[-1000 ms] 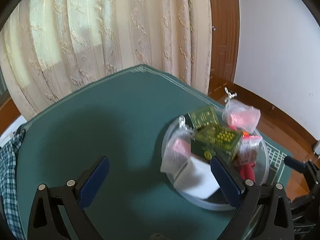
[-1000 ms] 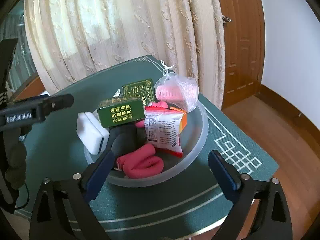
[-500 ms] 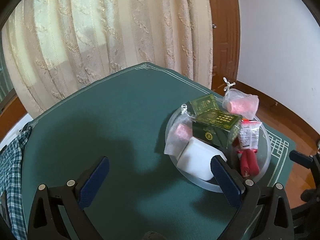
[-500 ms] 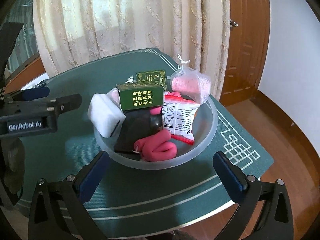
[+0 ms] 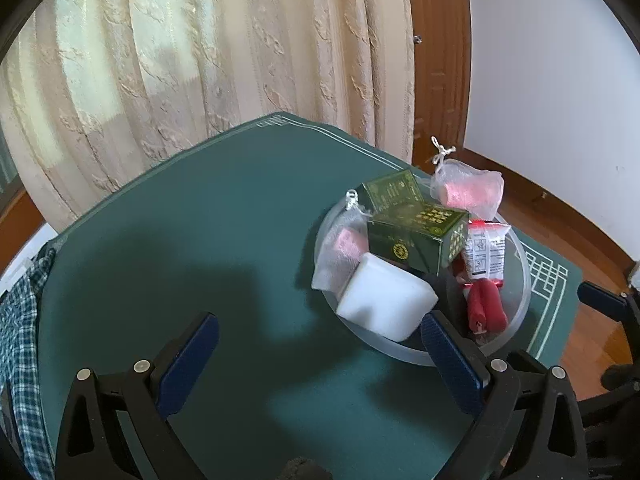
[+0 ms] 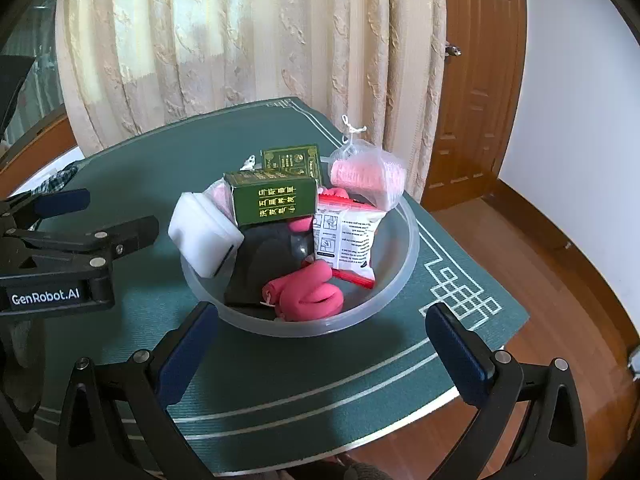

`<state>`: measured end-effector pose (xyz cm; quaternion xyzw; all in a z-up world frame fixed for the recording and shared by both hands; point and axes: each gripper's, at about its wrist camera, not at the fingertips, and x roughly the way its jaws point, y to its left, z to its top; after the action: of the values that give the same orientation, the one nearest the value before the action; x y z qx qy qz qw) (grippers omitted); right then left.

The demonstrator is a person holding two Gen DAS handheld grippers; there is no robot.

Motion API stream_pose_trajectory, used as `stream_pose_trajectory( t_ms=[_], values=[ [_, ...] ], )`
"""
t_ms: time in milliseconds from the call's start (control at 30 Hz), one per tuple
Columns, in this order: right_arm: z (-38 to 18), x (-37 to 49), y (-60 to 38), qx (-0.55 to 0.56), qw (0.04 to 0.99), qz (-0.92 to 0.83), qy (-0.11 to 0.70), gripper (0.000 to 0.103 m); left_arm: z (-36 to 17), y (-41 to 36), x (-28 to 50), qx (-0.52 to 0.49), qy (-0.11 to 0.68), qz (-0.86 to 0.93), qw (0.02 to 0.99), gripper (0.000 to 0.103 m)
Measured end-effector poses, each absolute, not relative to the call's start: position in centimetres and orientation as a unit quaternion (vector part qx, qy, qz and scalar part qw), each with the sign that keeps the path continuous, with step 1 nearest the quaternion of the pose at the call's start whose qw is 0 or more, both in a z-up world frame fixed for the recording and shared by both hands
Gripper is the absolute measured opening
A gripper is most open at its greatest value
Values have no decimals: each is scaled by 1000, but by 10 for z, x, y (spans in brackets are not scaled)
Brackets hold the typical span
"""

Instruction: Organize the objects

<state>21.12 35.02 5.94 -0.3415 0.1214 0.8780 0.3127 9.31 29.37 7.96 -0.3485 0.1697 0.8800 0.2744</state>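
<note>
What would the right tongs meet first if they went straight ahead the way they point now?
Probably the near rim of the plastic bowl, which sits centred between the open right tongs. Just behind it lies the pink roll. Depth is hard to judge through the fisheye.

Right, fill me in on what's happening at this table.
A person holds a two-finger gripper in each hand over a green table mat. Both the left gripper and the right gripper have their jaws open and hold nothing. In front of them a clear plastic bowl is piled with things: two green boxes, a white block, a white and red snack packet, a pink roll and pink items in mesh bags. Nothing has been taken out yet.
</note>
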Motion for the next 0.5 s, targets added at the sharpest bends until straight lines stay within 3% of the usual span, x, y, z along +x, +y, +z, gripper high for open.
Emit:
stream_pose_trajectory(
  t_ms=[500],
  values=[
    [50, 213, 361, -353, 328, 866, 132, 103, 68, 299, 91, -369, 171, 869, 283, 103]
  ],
)
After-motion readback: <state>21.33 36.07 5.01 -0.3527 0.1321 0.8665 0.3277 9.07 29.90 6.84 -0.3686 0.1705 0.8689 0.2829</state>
